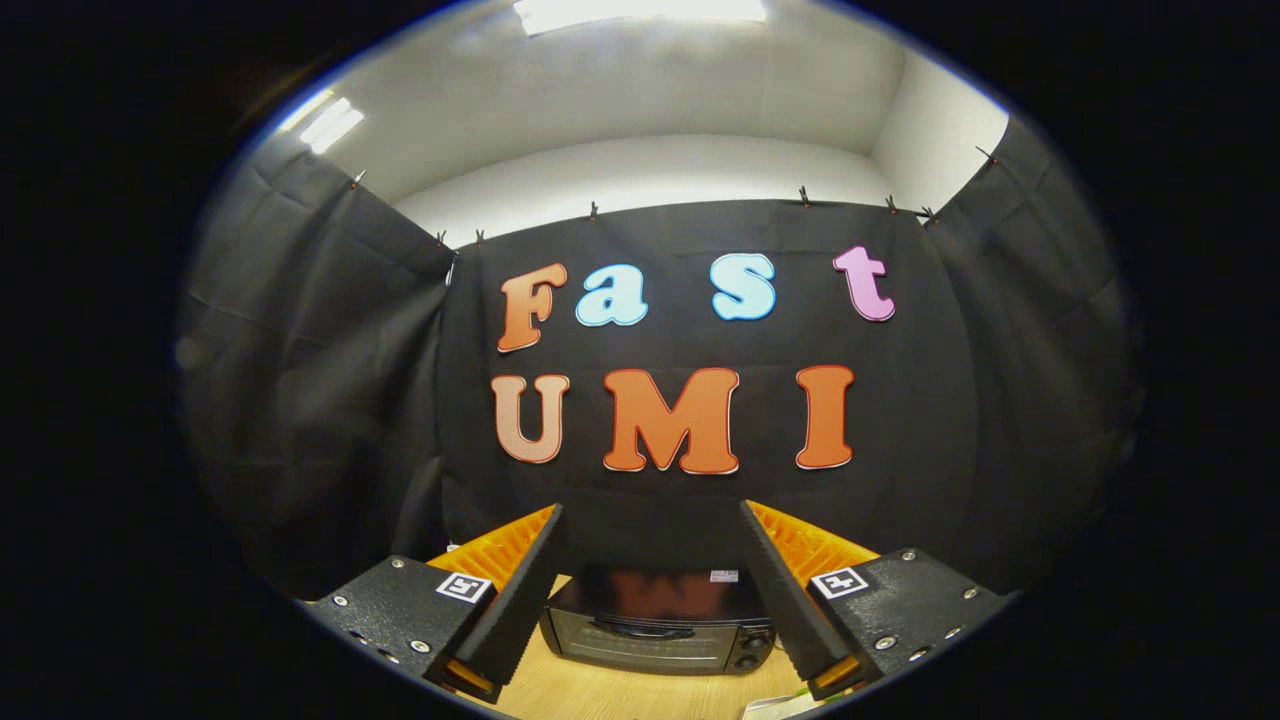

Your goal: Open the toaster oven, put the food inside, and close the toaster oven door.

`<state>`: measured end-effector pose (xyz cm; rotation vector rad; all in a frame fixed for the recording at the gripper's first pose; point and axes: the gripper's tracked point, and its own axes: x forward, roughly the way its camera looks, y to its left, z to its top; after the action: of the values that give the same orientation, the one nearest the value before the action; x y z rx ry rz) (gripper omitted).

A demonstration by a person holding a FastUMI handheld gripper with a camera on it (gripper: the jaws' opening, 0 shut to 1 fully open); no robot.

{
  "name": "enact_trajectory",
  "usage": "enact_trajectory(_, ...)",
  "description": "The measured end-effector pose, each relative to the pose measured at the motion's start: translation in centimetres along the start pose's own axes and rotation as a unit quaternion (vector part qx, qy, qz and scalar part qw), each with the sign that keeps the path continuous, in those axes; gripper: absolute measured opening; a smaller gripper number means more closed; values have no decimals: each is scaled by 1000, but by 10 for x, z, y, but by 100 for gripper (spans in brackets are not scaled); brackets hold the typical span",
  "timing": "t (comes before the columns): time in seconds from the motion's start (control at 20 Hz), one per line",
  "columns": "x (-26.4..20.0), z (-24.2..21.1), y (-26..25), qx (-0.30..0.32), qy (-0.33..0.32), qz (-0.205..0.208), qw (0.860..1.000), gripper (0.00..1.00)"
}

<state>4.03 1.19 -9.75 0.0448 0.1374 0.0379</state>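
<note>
A black toaster oven (655, 625) stands on a light wooden table (600, 695), against the black cloth wall. Its glass door is closed, with a handle across the top of the door and knobs (752, 648) at its right side. My gripper (650, 520) is held high and back from the oven, open, with nothing between its fingers. The oven shows below and beyond the gap between the two fingers. A pale object (775, 706) lies on the table by the right finger's base, too cut off to identify.
Black cloth walls close in the booth at the back and on both sides. The wooden table runs from the oven toward me.
</note>
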Motion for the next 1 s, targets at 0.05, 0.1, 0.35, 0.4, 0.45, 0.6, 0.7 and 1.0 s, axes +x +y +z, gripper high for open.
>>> enact_trajectory(0.05, 6, -10, -1, 3, 9, -3, 1000, 100)
enact_trajectory(0.1, 13, -21, -1, 8, 20, -5, 1000, 100)
enact_trajectory(0.35, 48, -84, 0, 39, 85, -7, 996, 100)
enact_trajectory(0.4, 55, -95, 2, 43, 96, -7, 994, 100)
enact_trajectory(0.45, 59, -107, 4, 46, 106, -6, 993, 100)
enact_trajectory(0.6, 79, -145, 11, 43, 141, -8, 989, 100)
enact_trajectory(0.7, 90, -172, 15, 38, 167, -11, 985, 100)
enact_trajectory(1.0, 120, -235, 24, 20, 220, -27, 975, 100)
